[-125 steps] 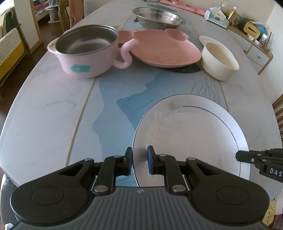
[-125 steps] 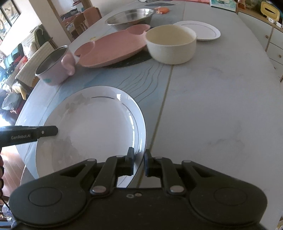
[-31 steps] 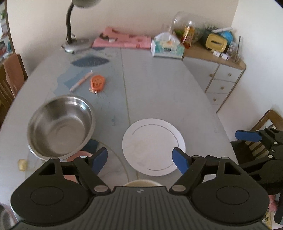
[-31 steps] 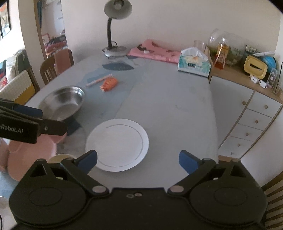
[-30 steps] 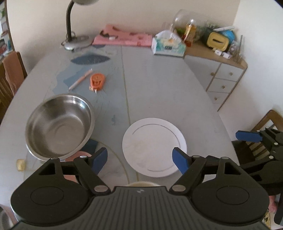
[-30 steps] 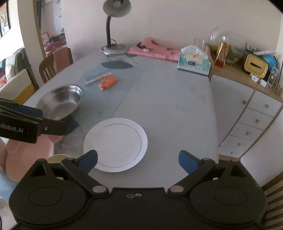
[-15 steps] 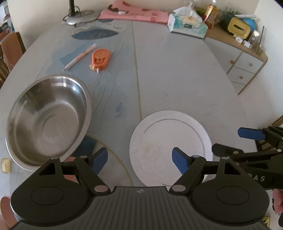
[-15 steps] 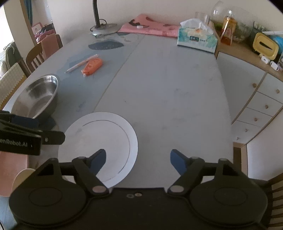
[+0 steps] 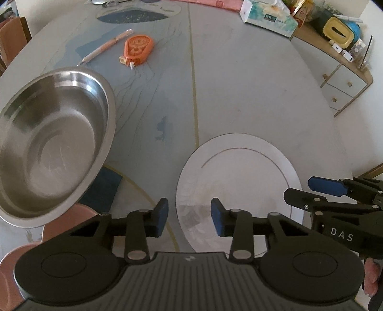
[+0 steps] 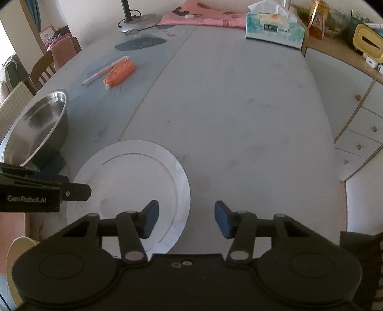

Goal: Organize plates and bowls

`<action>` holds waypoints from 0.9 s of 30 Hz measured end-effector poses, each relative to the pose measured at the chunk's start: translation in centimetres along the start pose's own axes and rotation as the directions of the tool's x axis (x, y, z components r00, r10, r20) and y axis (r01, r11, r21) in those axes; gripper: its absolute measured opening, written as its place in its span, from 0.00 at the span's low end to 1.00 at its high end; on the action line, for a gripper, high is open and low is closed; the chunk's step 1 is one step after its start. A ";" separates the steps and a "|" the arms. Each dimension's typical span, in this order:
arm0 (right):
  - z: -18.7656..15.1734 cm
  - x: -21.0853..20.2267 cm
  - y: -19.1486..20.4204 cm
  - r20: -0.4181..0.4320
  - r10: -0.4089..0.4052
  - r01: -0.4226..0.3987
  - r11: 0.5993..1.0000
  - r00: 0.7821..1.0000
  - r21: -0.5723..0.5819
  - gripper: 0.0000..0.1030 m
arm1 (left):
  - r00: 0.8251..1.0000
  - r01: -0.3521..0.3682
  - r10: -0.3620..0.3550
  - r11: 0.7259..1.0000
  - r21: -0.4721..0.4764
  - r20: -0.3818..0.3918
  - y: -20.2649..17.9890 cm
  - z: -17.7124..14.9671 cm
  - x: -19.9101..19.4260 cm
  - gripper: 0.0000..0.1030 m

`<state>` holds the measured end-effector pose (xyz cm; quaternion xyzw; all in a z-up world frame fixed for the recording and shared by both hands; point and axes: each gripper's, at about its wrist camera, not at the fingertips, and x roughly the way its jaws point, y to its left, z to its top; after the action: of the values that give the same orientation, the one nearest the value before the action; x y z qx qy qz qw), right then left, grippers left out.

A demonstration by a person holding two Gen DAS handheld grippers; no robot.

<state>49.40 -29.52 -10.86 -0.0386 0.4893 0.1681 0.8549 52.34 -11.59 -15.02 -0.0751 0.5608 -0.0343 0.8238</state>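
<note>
A small white plate point(image 9: 239, 181) with a thin ring lies flat on the table; it also shows in the right wrist view point(image 10: 134, 181). My left gripper point(image 9: 188, 217) is open, its jaws astride the plate's left rim, just above it. My right gripper point(image 10: 186, 219) is open, its jaws astride the plate's right rim. A steel bowl point(image 9: 50, 143) sits left of the plate, its near edge resting over a pink plate point(image 9: 64, 229). A cream bowl's rim point(image 10: 16, 253) shows at the lower left of the right wrist view.
An orange tape dispenser point(image 9: 137, 49) and a pink pen point(image 9: 105, 49) lie further back. A tissue box point(image 10: 275, 30), a lamp base point(image 10: 138, 24) and a pink cloth point(image 10: 203, 14) are at the far end. A cabinet with drawers point(image 10: 359, 134) stands to the right.
Both grippers have moved down and forward to the small white plate and narrowed their jaws. The plate and bowls have not moved.
</note>
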 end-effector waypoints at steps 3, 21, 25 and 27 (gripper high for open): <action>0.1 0.2 -0.2 -0.005 0.007 -0.007 1.000 1.000 0.007 0.42 | 1.000 0.010 -0.010 1.000 -0.020 -0.005 0.4 0.1 0.1 0.31; 0.1 0.9 -2.4 -0.021 0.128 -0.122 0.976 0.992 0.180 0.14 | 0.998 0.064 -0.064 0.991 -0.120 0.005 1.9 0.0 0.6 0.16; -0.1 0.7 -2.6 -0.022 0.134 -0.127 0.972 0.991 0.196 0.13 | 0.998 0.065 -0.063 0.990 -0.127 0.016 2.0 -0.3 0.5 0.15; -0.3 0.6 -2.5 -0.021 0.134 -0.128 0.972 0.991 0.197 0.13 | 0.998 0.067 -0.065 0.989 -0.130 0.021 2.0 -0.6 0.3 0.15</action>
<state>50.27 -31.79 -11.81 0.0748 0.5194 0.1747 0.8331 51.83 -9.68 -15.87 -0.1475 0.5521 -0.0243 0.8203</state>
